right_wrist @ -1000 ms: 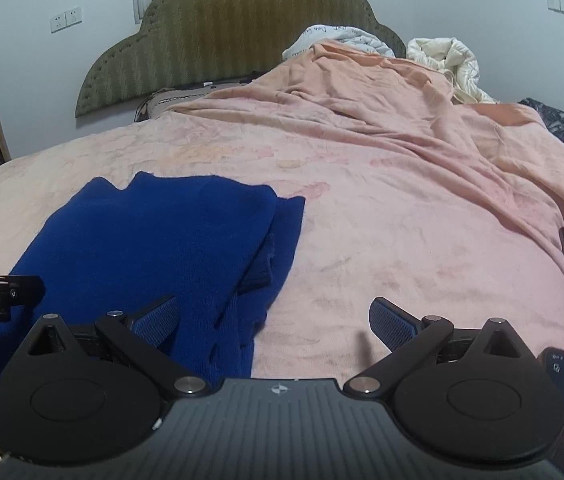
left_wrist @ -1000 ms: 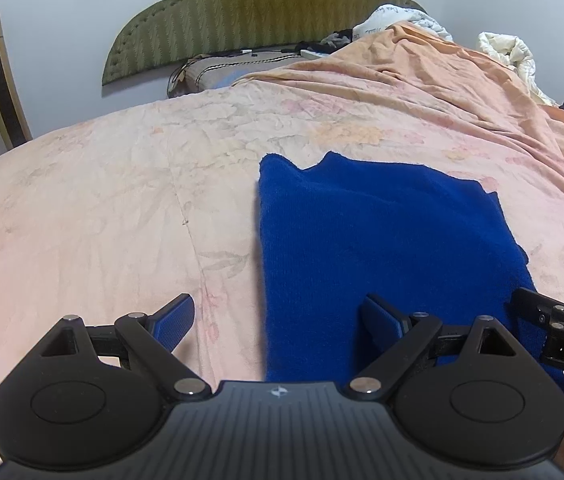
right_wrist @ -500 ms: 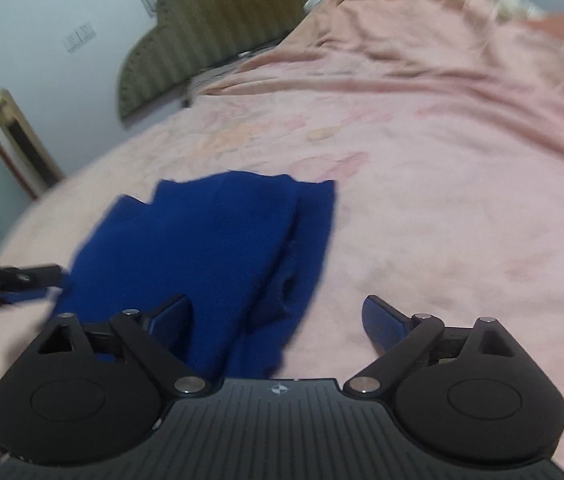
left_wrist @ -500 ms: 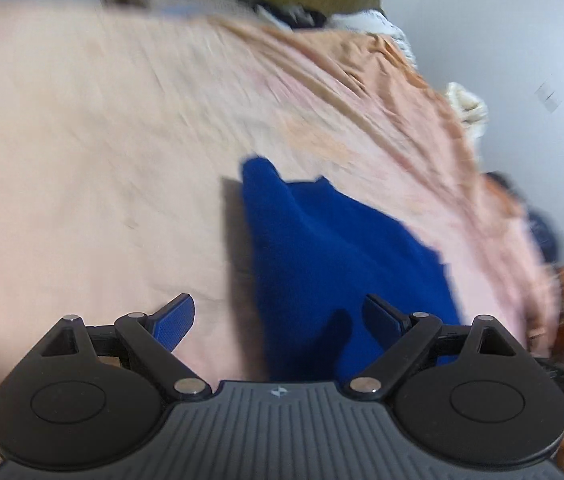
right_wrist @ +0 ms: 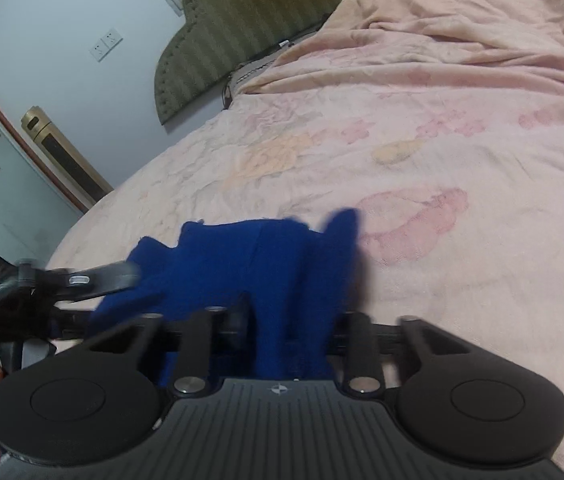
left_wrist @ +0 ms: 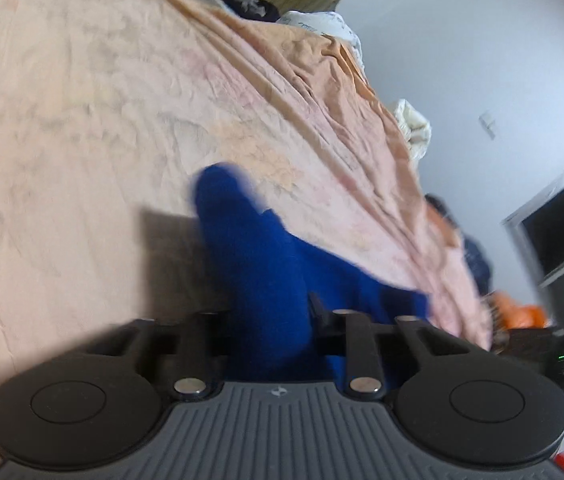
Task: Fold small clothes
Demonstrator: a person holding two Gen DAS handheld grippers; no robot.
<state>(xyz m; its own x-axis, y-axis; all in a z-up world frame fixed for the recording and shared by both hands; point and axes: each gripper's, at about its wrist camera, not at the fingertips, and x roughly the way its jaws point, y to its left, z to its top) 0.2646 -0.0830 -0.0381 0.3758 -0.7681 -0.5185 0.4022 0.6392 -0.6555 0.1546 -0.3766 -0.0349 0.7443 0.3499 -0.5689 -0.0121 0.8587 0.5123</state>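
One blue garment (left_wrist: 266,280) on the bed (left_wrist: 82,120); two grippers, left gripper (left_wrist: 270,320), right gripper (right_wrist: 289,328); one headboard (right_wrist: 242,20).

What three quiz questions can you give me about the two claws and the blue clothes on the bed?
1. True or false: the left claw grips the dark blue knitted garment.
2. What lies under the garment? A) a wooden table B) a pink flowered bedsheet C) a grey carpet
3. Fill the gap: in the right wrist view, the right claw has blue cloth between its ____.

Key:
1. True; both claws have just been closing, and cloth fills each gap.
2. B
3. Fingers
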